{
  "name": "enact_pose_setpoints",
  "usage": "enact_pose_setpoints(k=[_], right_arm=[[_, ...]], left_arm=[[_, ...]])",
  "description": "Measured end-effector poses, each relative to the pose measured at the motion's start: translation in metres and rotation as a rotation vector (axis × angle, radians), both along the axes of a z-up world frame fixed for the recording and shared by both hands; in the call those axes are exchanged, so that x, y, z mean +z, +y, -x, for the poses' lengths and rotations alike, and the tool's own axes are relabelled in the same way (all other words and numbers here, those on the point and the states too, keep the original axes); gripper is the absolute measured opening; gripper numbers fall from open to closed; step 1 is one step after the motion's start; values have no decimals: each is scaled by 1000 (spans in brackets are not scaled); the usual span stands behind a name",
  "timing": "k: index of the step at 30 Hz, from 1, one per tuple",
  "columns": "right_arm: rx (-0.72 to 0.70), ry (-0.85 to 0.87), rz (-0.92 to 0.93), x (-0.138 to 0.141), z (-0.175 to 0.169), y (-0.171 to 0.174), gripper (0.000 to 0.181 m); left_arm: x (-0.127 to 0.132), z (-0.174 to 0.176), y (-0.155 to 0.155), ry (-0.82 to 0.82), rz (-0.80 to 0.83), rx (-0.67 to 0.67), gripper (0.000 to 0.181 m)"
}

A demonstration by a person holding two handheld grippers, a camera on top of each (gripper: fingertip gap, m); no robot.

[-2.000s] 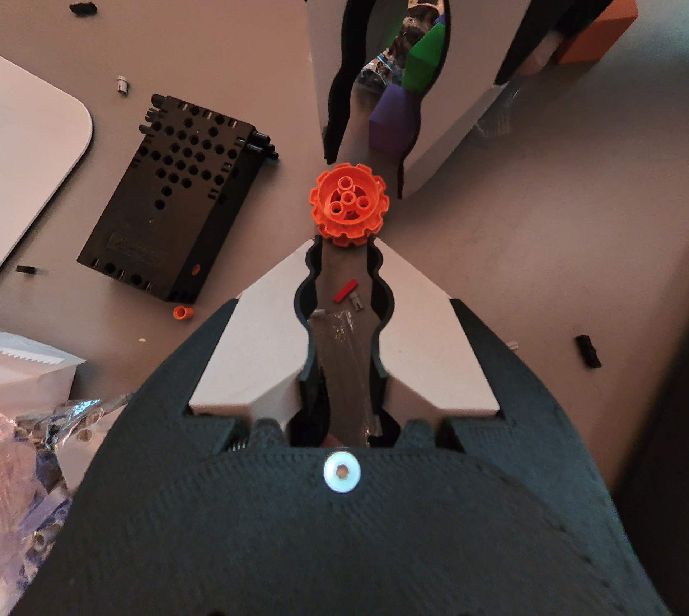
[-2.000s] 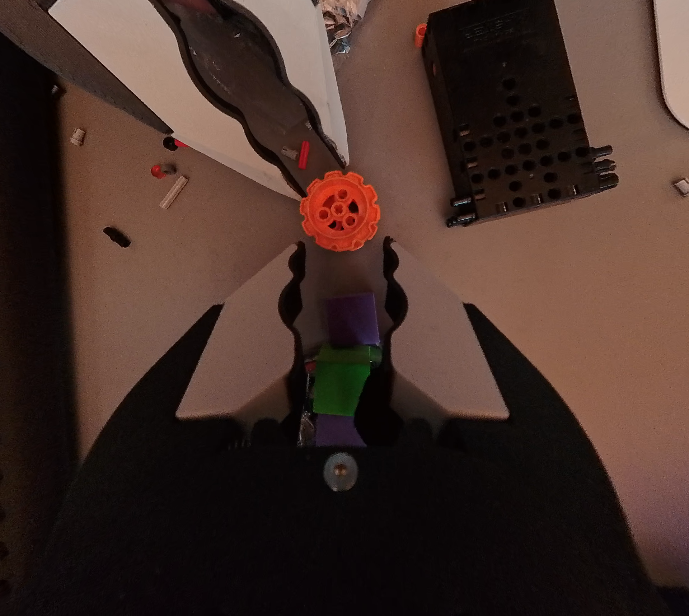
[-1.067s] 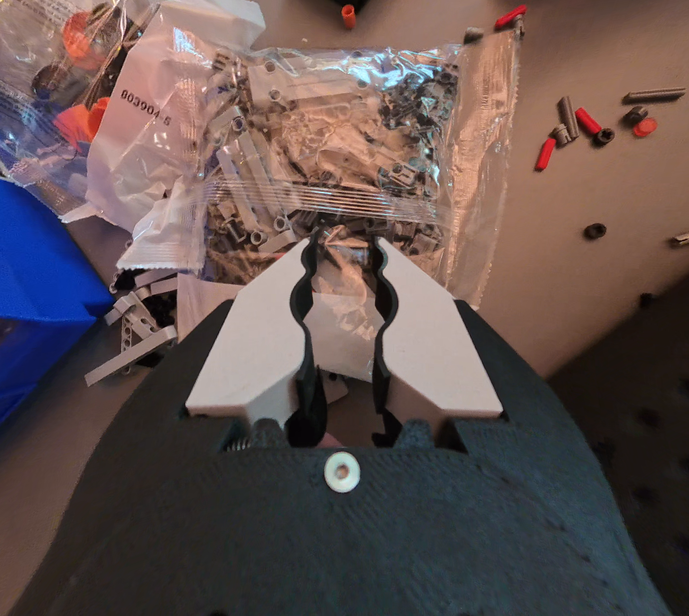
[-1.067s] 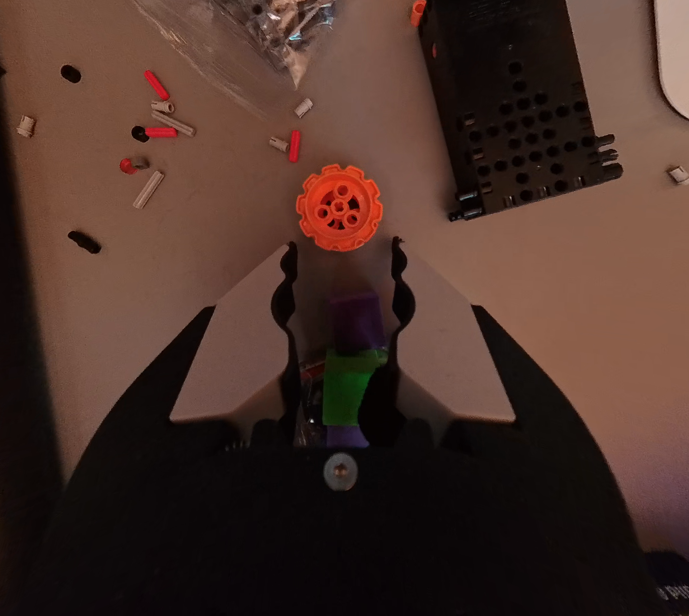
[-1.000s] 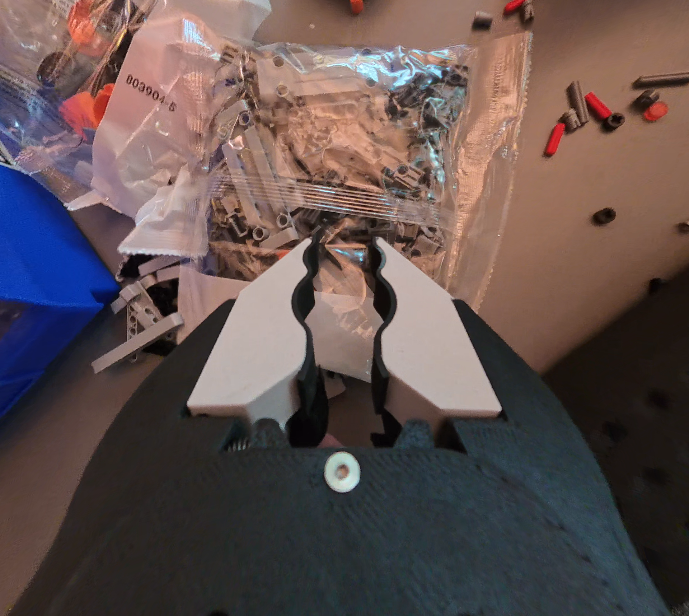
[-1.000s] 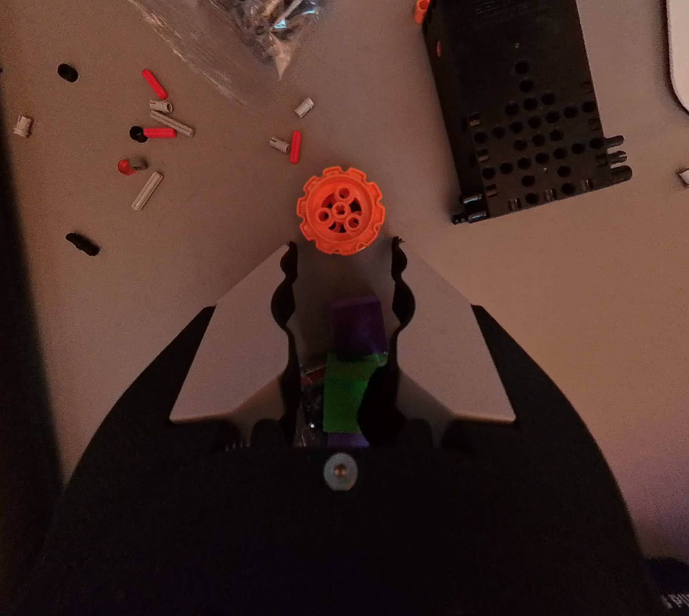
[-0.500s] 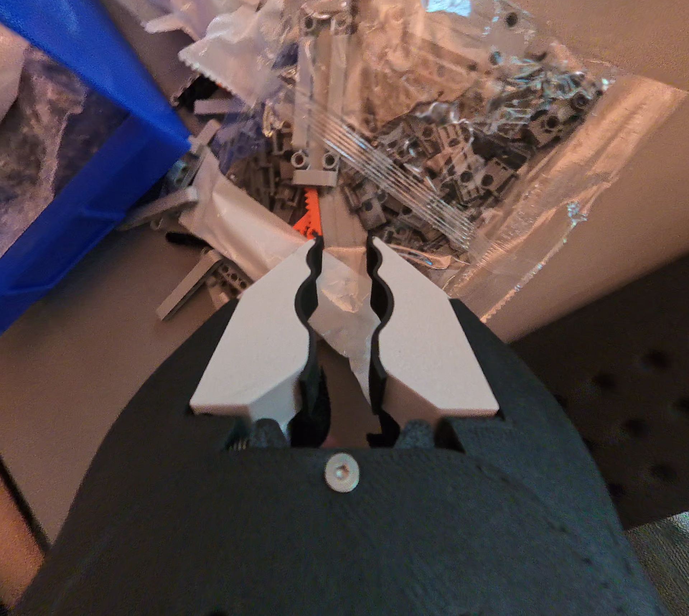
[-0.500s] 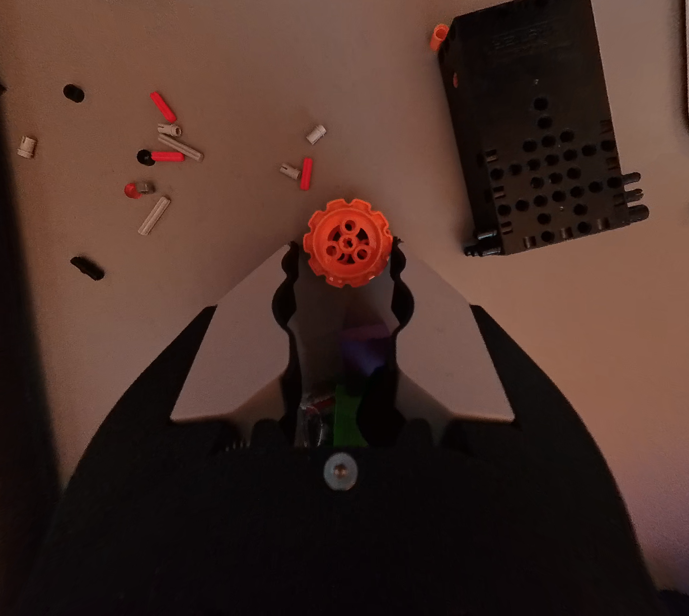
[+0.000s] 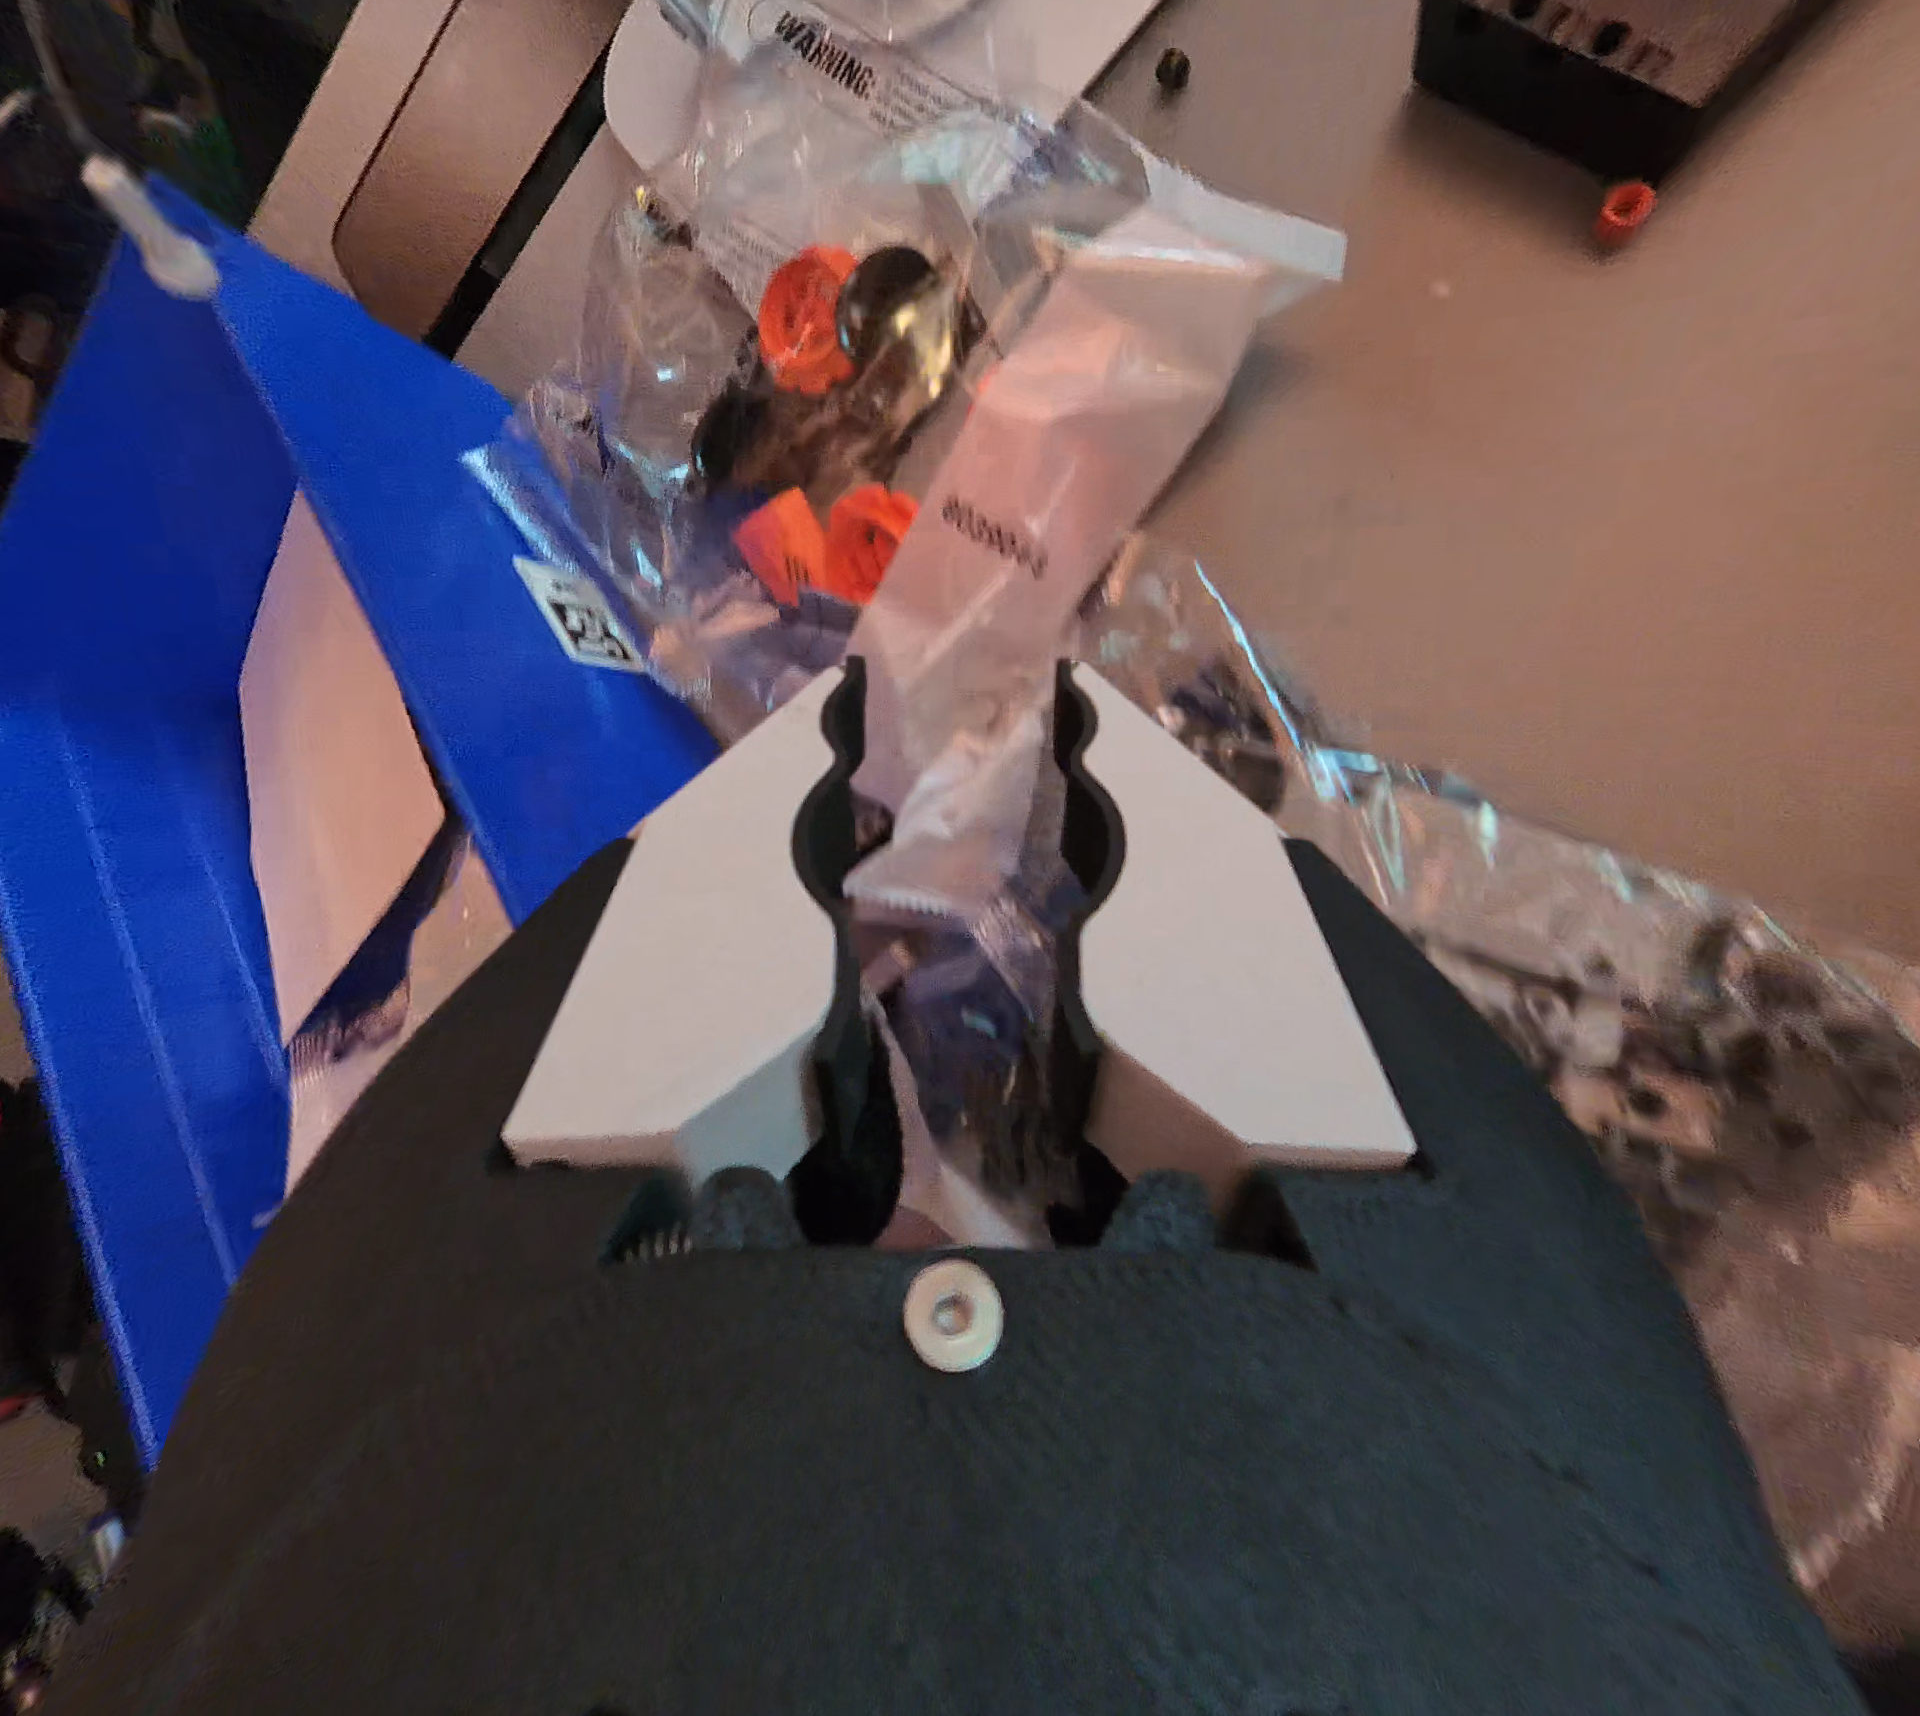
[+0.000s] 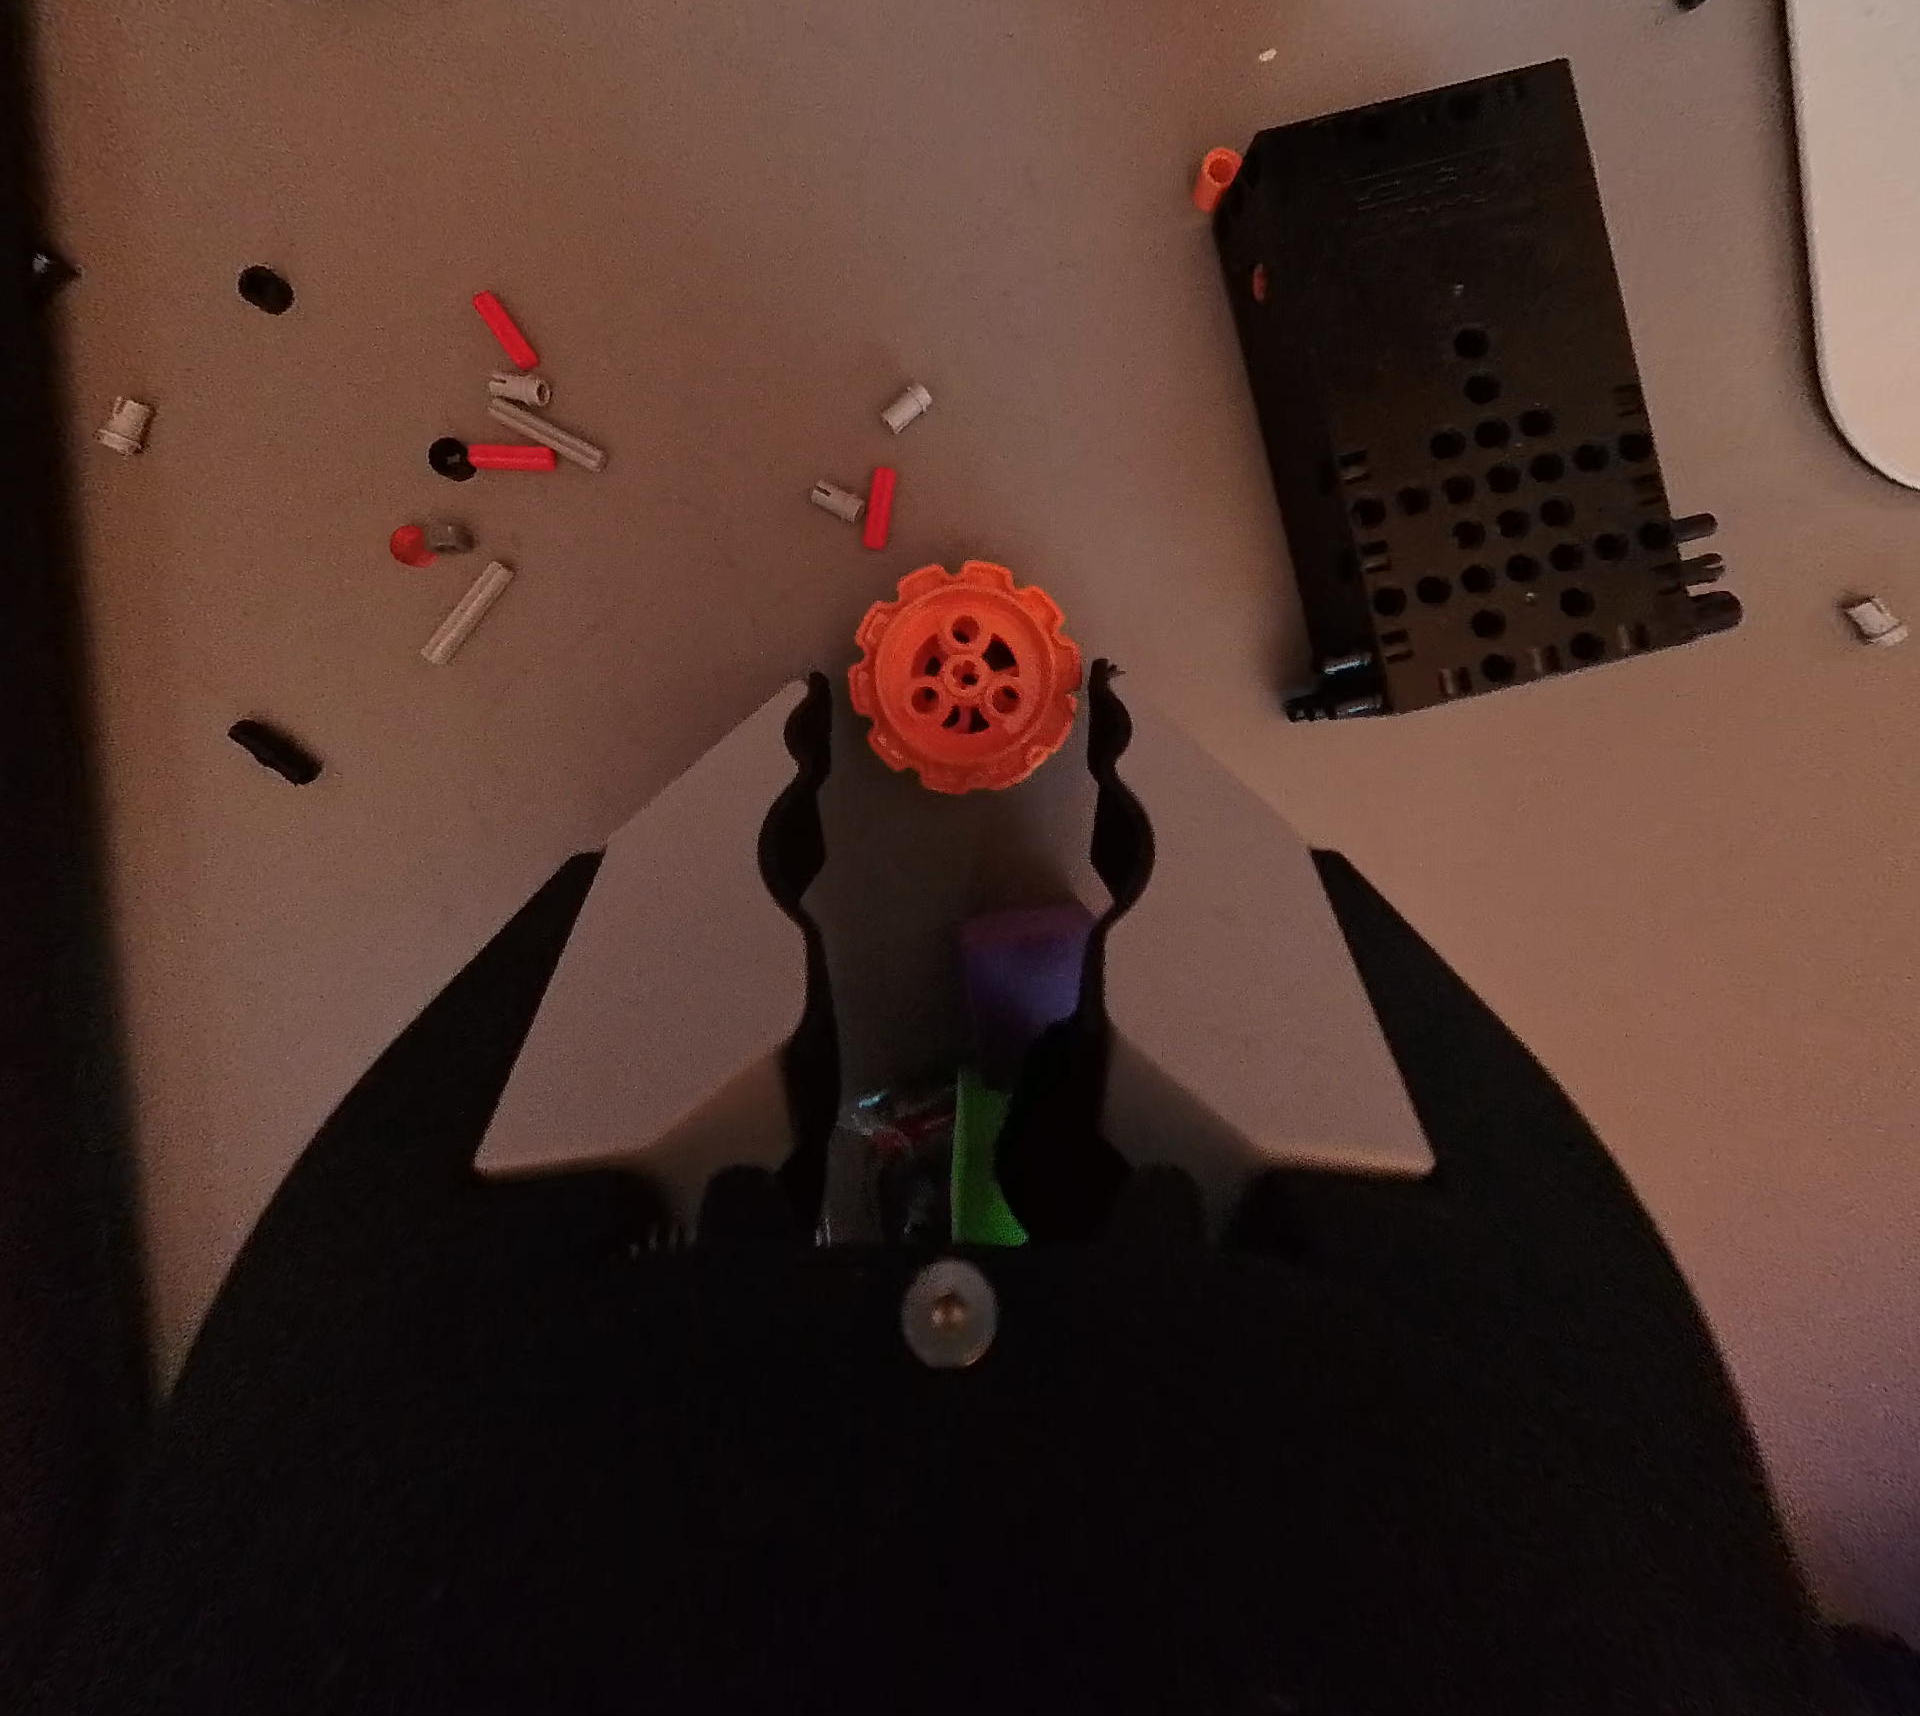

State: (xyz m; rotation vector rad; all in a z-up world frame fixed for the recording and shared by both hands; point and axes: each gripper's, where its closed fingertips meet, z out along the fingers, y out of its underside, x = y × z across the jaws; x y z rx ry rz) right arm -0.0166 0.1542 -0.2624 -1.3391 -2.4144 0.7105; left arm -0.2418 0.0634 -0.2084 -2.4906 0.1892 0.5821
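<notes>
A hobby workbench: a tabletop point(image 10: 1039, 232) strewn with loose pins point(image 10: 878, 507) (toy-building parts) and parts bags point(image 9: 831, 378).

left gripper point(image 9: 954, 700): white fingers with black wavy inner edges, on a black body
right gripper point(image 10: 964, 700): pale fingers with black wavy edges, black body
toothed wheel point(image 10: 964, 677): orange, between the right jaw tips
perforated block point(image 10: 1475, 409): black with rows of round holes, to the right of the right jaws
small pins point(image 10: 509, 419): red, beige and black, to the left of the right jaws
bin point(image 9: 145, 627): bright blue, left of the left jaws
packet point(image 9: 1039, 482): white, between the left jaws
clear bag point(image 9: 821, 295): transparent, with orange and black pieces, beyond the left jaws
table point(image 10: 935, 160): plain brownish grey
</notes>
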Motion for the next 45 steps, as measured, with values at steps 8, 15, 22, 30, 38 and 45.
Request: enact_pose_setpoints(k=[8, 15, 22, 30, 38, 45], right_arm=[[12, 41, -45, -1, 1, 2, 47], [4, 67, -17, 5, -1, 7, 46], [8, 101, -13, 12, -2, 5, 45], [11, 108, -38, 8, 0, 6, 46], [-10, 103, -31, 4, -1, 16, 45], [-3, 130, -26, 9, -1, 18, 45]], left_arm=[[-51, 12, 32, -45, 198, 35, 29], [-56, -50, 65, -253, 157, -111, 23], [-18, -53, 53, -327, -21, -139, 31], [-44, -29, 26, -311, 41, -50, 40], [-58, -72, 29, -425, 95, -167, 40], [-29, -96, 34, -459, -14, -259, 40]])
